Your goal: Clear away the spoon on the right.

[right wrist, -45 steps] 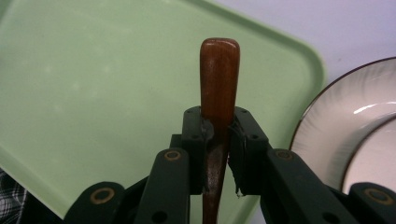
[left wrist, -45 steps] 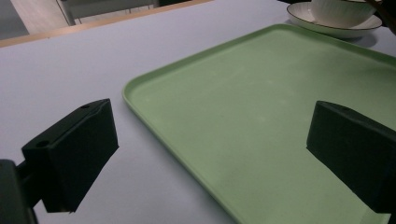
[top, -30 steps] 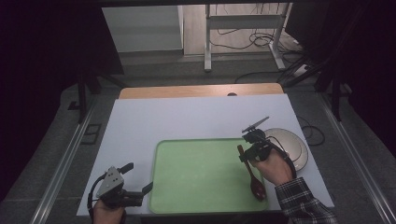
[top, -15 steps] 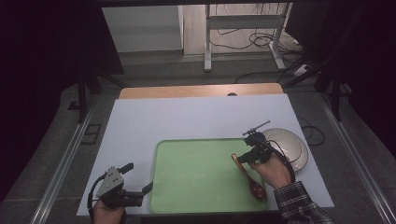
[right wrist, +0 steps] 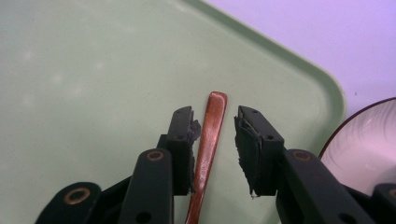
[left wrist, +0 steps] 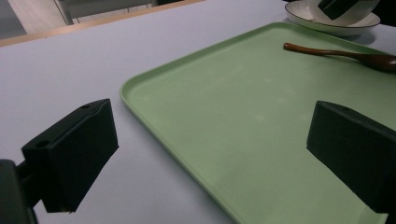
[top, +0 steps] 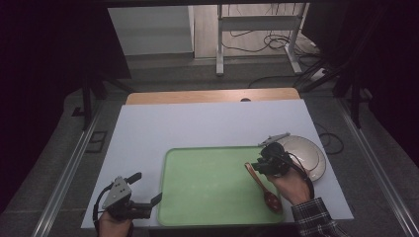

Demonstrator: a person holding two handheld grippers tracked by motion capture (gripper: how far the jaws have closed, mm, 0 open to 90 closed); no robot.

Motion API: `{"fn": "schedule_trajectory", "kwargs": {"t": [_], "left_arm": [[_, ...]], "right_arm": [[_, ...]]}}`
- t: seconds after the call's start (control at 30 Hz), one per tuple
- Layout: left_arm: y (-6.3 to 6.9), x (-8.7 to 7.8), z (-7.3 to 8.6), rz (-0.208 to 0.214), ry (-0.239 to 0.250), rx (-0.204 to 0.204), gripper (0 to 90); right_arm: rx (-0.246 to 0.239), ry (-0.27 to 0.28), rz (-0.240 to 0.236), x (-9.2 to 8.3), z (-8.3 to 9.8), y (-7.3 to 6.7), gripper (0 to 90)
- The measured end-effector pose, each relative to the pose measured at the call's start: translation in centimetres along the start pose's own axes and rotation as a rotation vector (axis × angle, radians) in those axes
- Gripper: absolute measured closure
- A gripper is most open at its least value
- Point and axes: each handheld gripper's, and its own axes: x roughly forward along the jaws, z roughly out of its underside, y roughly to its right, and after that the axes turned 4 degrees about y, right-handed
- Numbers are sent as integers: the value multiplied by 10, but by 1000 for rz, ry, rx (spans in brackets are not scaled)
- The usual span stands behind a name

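A brown wooden spoon [top: 262, 185] lies on the right side of a green tray [top: 207, 182], its bowl end toward the near edge. My right gripper [top: 258, 165] sits low over the handle's far end. In the right gripper view, the jaws of my right gripper [right wrist: 215, 121] stand open on either side of the spoon handle [right wrist: 210, 135], the left one close to it and the right one with a clear gap. My left gripper [top: 146, 187] rests open at the tray's near left corner. Its jaws [left wrist: 210, 140] are wide apart and hold nothing.
A white bowl [top: 306, 155] stands on the white tabletop [top: 197, 126] just right of the tray, next to my right hand. In the left gripper view the spoon [left wrist: 336, 52] and the bowl [left wrist: 331, 23] lie beyond the tray [left wrist: 243, 116]. A wooden strip [top: 212, 95] runs along the table's far edge.
My right gripper has dropped slightly toward the tray, and the spoon's handle now shows to its left. The left gripper has not moved.
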Motion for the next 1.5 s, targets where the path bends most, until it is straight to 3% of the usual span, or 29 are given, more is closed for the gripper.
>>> {"fn": "schedule_trajectory", "kwargs": {"t": [0.3,0.63,0.83,1.07,1.5], "left_arm": [[0,0,0,-2,1,0,18],[0,0,0,-7,-7,8,18],[1,0,0,-9,-10,13,19],[0,0,0,-9,-8,9,19],[0,0,0,-10,-8,5,19]], "right_arm": [[-55,75,-14,-2,9,-10,761],[-59,121,-40,0,20,-16,842],[-81,143,-29,2,28,-17,890],[-39,126,-40,10,38,-16,897],[-78,70,-26,27,46,-19,898]]}}
